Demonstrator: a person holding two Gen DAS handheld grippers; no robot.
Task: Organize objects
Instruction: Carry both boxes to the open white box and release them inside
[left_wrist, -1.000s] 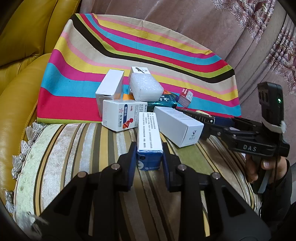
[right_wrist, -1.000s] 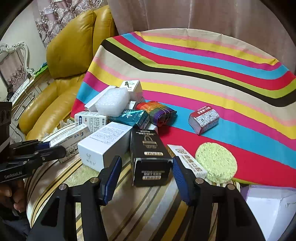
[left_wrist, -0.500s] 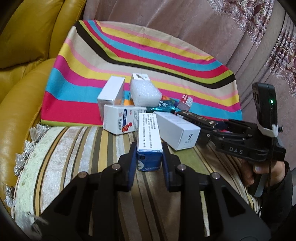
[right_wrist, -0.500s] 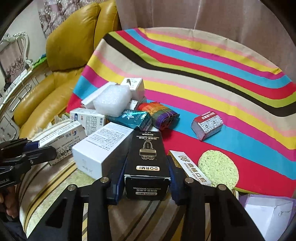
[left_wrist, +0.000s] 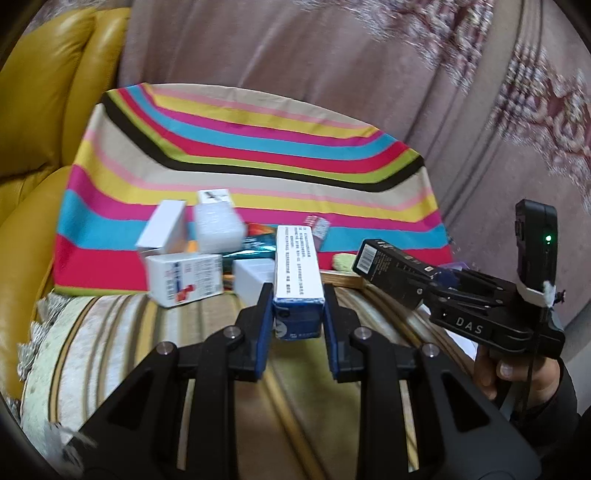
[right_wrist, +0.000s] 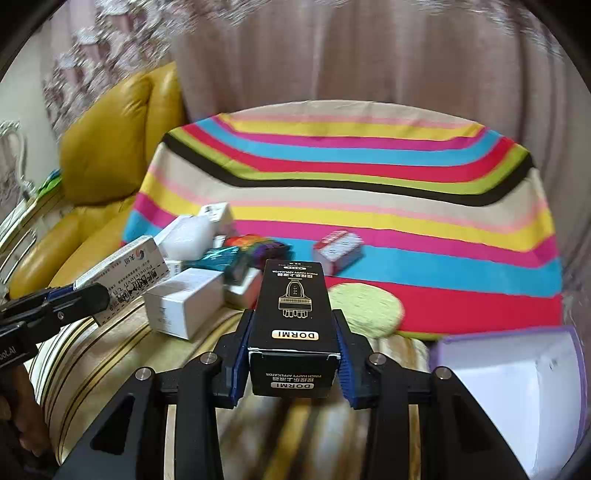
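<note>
My left gripper (left_wrist: 297, 314) is shut on a long blue-and-white box (left_wrist: 297, 273), lifted off the striped cushion. That same box (right_wrist: 125, 273) and the left gripper (right_wrist: 88, 299) show at the left of the right wrist view. My right gripper (right_wrist: 293, 354) is shut on a black DORMI box (right_wrist: 291, 314), also raised. From the left wrist view the black box (left_wrist: 388, 266) juts from the right gripper (left_wrist: 417, 284) at the right. A pile of small boxes (right_wrist: 184, 302) lies where the cushion meets the striped cloth (right_wrist: 351, 206).
A green round sponge (right_wrist: 364, 306) and a small red-and-white box (right_wrist: 338, 249) lie on the cloth. An open purple-edged white box (right_wrist: 517, 387) stands at the lower right. A yellow leather sofa (left_wrist: 40, 122) is at the left, curtains (left_wrist: 332, 66) behind.
The right gripper closed on the black box and lifted it. The left gripper rose with the blue-and-white box off the cushion. Both views have tilted upward.
</note>
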